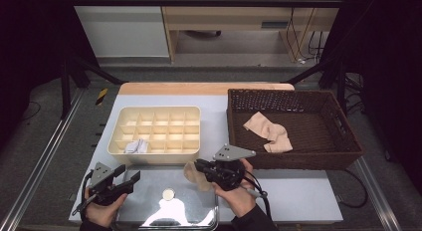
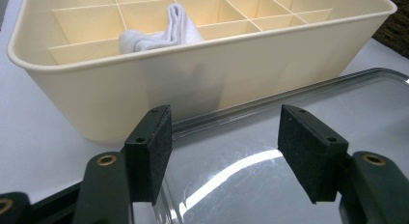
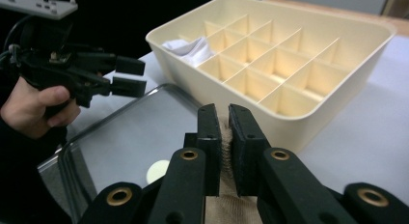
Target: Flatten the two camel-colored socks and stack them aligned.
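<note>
Table (image 1: 298, 191) seen from the high view, pale and rectangular. At centre left, a cream divided organiser (image 1: 155, 156), with a white rolled sock (image 1: 136, 146) in a near-left compartment. To the right, a dark wicker basket (image 1: 343, 141), holding a beige sock (image 1: 268, 132) on its floor. Near the front edge, a shiny metal tray (image 1: 199, 211), with a small pale round disc (image 1: 169, 194) lying on it. Over the tray's near-left corner, the left gripper (image 1: 128, 177), jaws apart and holding nothing. Just past the tray's far-right corner, the right gripper (image 1: 197, 165), pointing left, clamped on a tan sock (image 1: 193, 175) that hangs over the tray's edge, close before the organiser's near wall.

Left gripper view: both black pads spread wide above the metal tray (image 2: 299, 137), with only bare tray between them. Beyond, the organiser's near wall (image 2: 202, 89), and the white sock (image 2: 164, 33) bunched in one compartment behind it.

Right gripper view: jaws nearly together, pinching the tan sock (image 3: 225, 147), with fabric showing between the pads and below them. Ahead, the organiser (image 3: 289, 122) standing on the table, with the white sock (image 3: 190, 48) in a far-left cell. At left, the left gripper (image 3: 131, 75) in a hand (image 3: 36, 105), jaws parted, above the tray (image 3: 125, 142), the pale disc (image 3: 156, 171) lying near.
</note>
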`<state>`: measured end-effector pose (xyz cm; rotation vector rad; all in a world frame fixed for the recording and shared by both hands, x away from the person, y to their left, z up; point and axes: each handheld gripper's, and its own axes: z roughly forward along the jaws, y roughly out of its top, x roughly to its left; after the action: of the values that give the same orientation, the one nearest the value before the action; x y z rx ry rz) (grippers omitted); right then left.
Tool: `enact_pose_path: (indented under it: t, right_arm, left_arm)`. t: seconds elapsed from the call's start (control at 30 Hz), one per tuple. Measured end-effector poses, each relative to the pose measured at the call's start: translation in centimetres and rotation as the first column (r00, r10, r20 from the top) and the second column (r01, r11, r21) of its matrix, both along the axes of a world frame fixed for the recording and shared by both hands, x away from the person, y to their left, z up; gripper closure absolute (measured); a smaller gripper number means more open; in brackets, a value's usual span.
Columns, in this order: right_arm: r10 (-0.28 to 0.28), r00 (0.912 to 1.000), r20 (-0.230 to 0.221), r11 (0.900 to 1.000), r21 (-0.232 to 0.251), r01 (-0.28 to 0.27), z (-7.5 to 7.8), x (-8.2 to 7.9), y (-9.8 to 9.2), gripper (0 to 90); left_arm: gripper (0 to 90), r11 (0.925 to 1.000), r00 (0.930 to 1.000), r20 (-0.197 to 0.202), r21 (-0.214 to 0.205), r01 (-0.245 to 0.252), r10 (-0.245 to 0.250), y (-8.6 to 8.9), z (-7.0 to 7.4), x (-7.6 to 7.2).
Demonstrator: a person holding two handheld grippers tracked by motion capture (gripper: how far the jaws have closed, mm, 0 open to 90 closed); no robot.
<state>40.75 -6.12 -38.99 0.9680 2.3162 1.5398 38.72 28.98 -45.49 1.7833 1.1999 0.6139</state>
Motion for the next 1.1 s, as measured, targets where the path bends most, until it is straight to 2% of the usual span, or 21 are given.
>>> enact_pose_path:
  t: [0.13, 0.23, 0.4, 0.5, 0.7, 0.77, 0.83, 0.97, 1.1]
  right_arm:
    - [0.014, 0.9988, -0.046, 0.9998, -0.010, -0.014, -1.8, -0.2, 0.8, 84.1]
    - [0.019, 0.9963, -0.083, 0.9998, 0.005, -0.019, -3.0, -0.2, 1.1, 84.0]
    - [-0.004, 0.9911, -0.133, 0.9999, -0.011, 0.003, -4.8, 0.3, 1.1, 83.8]
    - [-0.031, 0.9892, -0.144, 0.9990, -0.035, 0.026, -5.7, 0.6, 1.0, 83.4]
    - [-0.061, 0.9888, -0.136, 0.9913, -0.124, 0.044, -7.4, 0.9, 1.5, 79.9]
    - [-0.060, 0.9888, -0.136, 0.9908, -0.128, 0.043, -7.5, 0.9, 1.7, 77.3]
    - [-0.054, 0.9898, -0.132, 0.9929, -0.112, 0.039, -7.3, 0.9, 1.6, 73.6]
    - [-0.047, 0.9945, -0.093, 0.9979, -0.049, 0.043, -5.7, 0.8, 0.7, 68.1]
    - [-0.063, 0.9968, -0.049, 0.9975, -0.034, 0.061, -4.1, 0.6, -0.9, 67.5]
  left_arm:
    - [37.0, 1.0000, 0.9999, 0.008, -0.004, 0.007, -0.007, -0.3, 0.2, -0.2]
    - [37.4, 0.9999, 0.9998, 0.010, -0.005, 0.016, -0.016, -0.6, 0.3, -0.4]
    - [37.6, 0.9996, 0.9995, 0.014, -0.002, 0.029, -0.029, -1.2, 0.4, -0.7]
    - [37.0, 0.9992, 0.9991, 0.012, 0.000, 0.039, -0.039, -1.6, 0.5, -0.8]
    - [35.3, 0.9975, 0.9975, 0.009, -0.004, 0.071, -0.071, -2.7, 0.8, -1.3]
    - [35.1, 0.9966, 0.9965, 0.011, -0.004, 0.083, -0.083, -3.0, 0.8, -1.4]
    - [35.2, 0.9956, 0.9956, 0.008, -0.009, 0.094, -0.094, -3.4, 0.9, -1.6]
    - [35.8, 0.9929, 0.9930, 0.005, -0.015, 0.118, -0.118, -4.1, 1.1, -1.8]
    - [36.0, 0.9901, 0.9902, -0.006, -0.013, 0.140, -0.140, -5.2, 1.4, -2.0]
